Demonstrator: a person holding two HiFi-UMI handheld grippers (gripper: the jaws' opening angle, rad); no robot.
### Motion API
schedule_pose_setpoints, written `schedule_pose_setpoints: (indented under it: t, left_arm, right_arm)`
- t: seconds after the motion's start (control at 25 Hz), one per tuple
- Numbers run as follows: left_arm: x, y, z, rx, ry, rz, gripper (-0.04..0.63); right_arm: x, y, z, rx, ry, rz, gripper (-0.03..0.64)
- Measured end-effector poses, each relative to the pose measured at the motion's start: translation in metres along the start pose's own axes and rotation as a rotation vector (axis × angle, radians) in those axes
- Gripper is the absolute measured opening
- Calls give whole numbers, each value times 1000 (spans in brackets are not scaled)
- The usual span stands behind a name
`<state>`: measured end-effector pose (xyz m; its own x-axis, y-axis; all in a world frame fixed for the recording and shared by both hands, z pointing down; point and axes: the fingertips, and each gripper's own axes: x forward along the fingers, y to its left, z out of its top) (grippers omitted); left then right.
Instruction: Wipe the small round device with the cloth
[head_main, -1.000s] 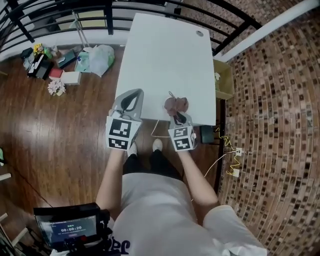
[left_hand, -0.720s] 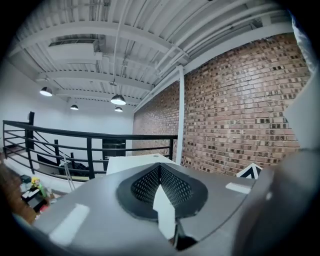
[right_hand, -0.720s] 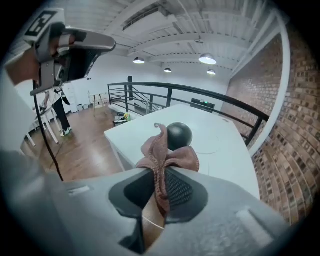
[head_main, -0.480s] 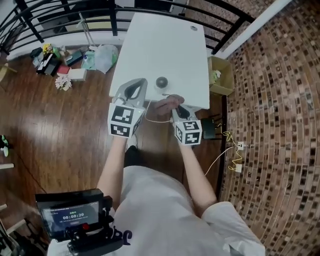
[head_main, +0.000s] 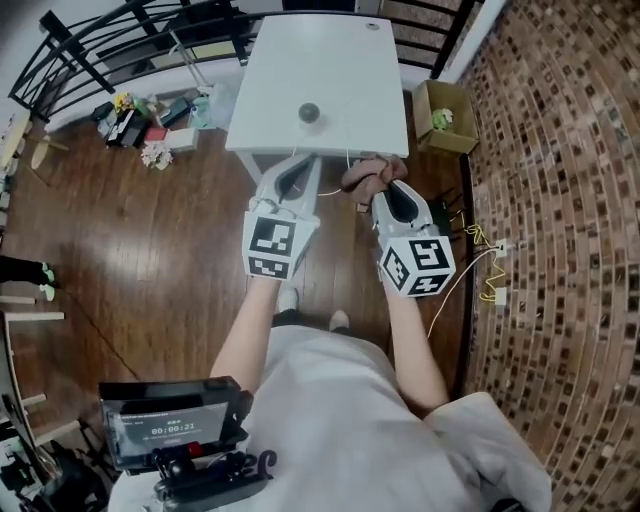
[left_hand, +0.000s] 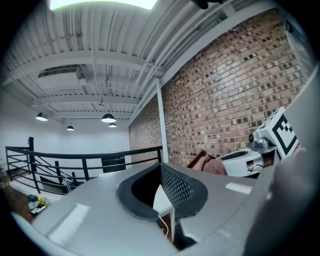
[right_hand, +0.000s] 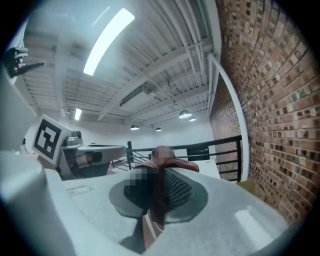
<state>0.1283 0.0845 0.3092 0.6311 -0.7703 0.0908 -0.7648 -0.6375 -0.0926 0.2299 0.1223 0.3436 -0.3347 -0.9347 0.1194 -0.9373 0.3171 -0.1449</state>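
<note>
The small round dark device (head_main: 308, 113) sits on the white table (head_main: 350, 70), toward its near edge. My right gripper (head_main: 381, 180) is shut on a crumpled reddish-brown cloth (head_main: 371, 172), held in the air just in front of the table's near edge. In the right gripper view the cloth (right_hand: 172, 166) bunches between the jaws of the right gripper (right_hand: 161, 175). My left gripper (head_main: 301, 163) hovers beside it to the left, jaws together with nothing between them. The left gripper view shows the cloth (left_hand: 210, 162) off to the right.
A cardboard box (head_main: 444, 108) stands right of the table by the brick wall (head_main: 560, 150). Clutter (head_main: 140, 125) lies on the wooden floor at left, under a black railing (head_main: 120, 40). White cables (head_main: 488, 280) trail on the floor at right.
Both grippers have risen and come back from the table. The cloth left the tabletop in the right gripper. The device, hidden a second ago, now shows on the table.
</note>
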Motion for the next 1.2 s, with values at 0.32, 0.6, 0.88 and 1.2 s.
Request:
schedule_pose_setpoints:
  t: [0.32, 0.6, 0.88, 1.2]
  left_arm:
    - [-32, 21, 47, -74, -117, 83, 17]
    - [-58, 33, 42, -85, -127, 99, 17]
    - [-63, 35, 42, -78, -134, 92, 17]
    - [-62, 19, 35, -84, -91, 95, 17]
  right_arm:
    - [-17, 21, 69, -138, -150, -48, 35]
    - [-18, 45, 80, -163, -167, -59, 35]
    - [-21, 48, 80, -158, -169, -88, 35]
    - [-31, 38, 72, -142, -154, -83, 35]
